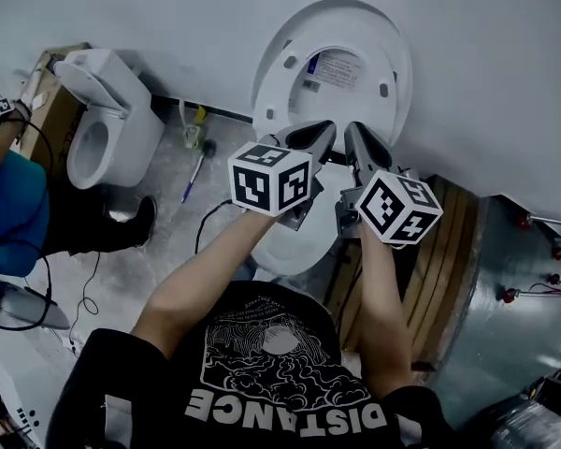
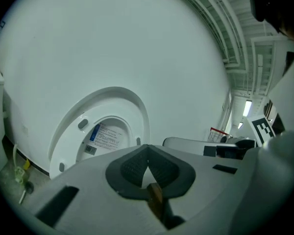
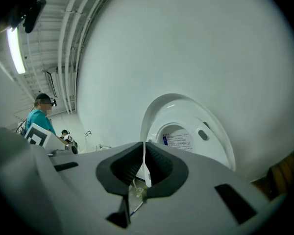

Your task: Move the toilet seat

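The left gripper (image 1: pixel 320 137) and right gripper (image 1: pixel 357 138), jaws pressed together (nothing held), face the raised toilet seat (image 1: pixel 285 59); opening them should precede any grasp.

The raised toilet seat (image 1: pixel 332 59) and the wall (image 1: pixel 486 82) close off twelve o'clock of the left gripper (image 1: pixel 320 131) and right gripper (image 1: pixel 357 131). Wooden boards (image 1: pixel 449 241) crowd four o'clock, and a second toilet (image 1: pixel 107 124) stands at ten. The floor (image 1: pixel 173 241) at eight is open.
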`<state>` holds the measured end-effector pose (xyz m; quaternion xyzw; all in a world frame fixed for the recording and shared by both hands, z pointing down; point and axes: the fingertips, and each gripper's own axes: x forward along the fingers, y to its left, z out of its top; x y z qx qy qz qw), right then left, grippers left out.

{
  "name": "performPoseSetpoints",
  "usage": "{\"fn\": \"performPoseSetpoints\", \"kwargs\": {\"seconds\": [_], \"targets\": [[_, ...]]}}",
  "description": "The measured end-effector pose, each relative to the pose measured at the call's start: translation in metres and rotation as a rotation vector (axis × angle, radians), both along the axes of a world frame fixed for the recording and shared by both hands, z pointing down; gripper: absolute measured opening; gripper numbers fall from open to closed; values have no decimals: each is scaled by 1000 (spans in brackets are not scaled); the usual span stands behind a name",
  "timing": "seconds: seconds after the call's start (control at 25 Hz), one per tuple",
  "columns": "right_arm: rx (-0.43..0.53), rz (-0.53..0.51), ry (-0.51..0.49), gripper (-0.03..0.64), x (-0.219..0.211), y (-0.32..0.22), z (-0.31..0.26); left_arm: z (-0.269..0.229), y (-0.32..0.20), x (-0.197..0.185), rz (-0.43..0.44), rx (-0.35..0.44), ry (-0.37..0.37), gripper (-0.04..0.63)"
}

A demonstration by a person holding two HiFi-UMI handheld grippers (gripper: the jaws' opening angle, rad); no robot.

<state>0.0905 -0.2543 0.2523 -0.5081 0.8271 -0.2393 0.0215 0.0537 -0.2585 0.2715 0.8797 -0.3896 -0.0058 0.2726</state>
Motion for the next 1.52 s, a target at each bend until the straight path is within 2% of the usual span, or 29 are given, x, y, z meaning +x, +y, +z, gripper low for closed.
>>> {"fn": "performPoseSetpoints", "kwargs": {"seconds": [0.32,0.68,1.0,1.52], "targets": [[56,39,170,23,-22,34,-8,-6,36,-21,14,91,-128,12],[47,82,265,18,-56,84,-3,-9,83,-47,59,161,-213,12],[44,136,305,18,-54,115,-2,-7,107,-50,82,167,-225,11],[50,140,318,18,-43,136,-7,-14,128,-32,104,189,-231,11]]}}
